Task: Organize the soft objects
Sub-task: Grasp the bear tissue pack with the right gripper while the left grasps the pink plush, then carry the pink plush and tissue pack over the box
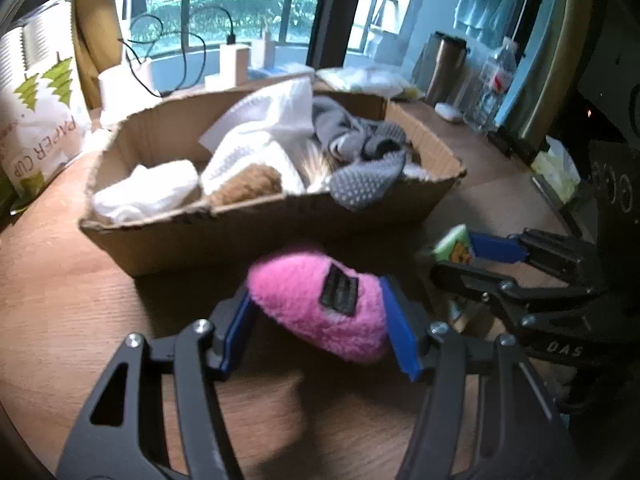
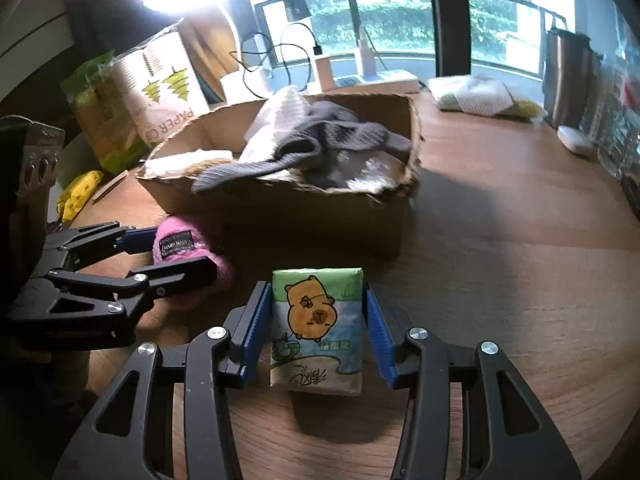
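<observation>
The pink plush toy [image 1: 320, 304] sat gripped between the left claw's [image 1: 320, 320] blue pads, just before the cardboard box [image 1: 256, 224]. The tissue pack [image 2: 318, 328] sat in the right claw's [image 2: 318, 332] grip, just off the table [image 2: 520, 300].

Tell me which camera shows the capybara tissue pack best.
The right wrist view: the tissue pack fills the space between the right gripper fingers, print readable. The left wrist view catches only a green corner beyond that gripper.

tissue pack [image 2: 317, 328] between jaws, cardboard box [image 2: 280, 204] behind
</observation>
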Available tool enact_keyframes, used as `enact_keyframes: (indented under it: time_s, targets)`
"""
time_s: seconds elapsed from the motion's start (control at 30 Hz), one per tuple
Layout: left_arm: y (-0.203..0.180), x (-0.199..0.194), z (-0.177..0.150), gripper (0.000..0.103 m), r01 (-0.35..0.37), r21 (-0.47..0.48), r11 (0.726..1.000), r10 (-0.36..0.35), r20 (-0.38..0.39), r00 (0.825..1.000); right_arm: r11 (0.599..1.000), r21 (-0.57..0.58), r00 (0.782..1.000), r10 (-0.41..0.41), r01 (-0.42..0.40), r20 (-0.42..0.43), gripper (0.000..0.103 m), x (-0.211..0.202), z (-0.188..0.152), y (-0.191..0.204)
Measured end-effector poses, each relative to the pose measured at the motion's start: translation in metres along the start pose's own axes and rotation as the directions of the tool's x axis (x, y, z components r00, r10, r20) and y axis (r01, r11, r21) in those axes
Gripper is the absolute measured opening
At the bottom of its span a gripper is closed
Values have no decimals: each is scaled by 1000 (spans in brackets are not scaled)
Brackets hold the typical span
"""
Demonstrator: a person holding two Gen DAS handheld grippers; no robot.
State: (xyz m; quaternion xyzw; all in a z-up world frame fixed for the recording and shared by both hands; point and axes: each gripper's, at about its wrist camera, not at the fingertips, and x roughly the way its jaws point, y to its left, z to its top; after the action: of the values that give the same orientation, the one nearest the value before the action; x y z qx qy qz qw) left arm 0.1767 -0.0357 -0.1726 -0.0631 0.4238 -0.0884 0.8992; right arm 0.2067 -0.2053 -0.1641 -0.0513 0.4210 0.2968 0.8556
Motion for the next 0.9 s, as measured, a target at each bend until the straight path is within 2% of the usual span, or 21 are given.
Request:
enact_keyframes:
  time_s: [0.47, 0.9]
  targets:
    - [24, -31, -8, 61, 7, -42, 999, -5, 64, 998, 998, -51, 999, -33, 31, -35, 48, 13, -2, 24]
    - [38, -63, 6, 61, 12, -62, 998, -2, 151, 988, 995, -102, 997, 15, -7, 72, 48, -17, 34, 53]
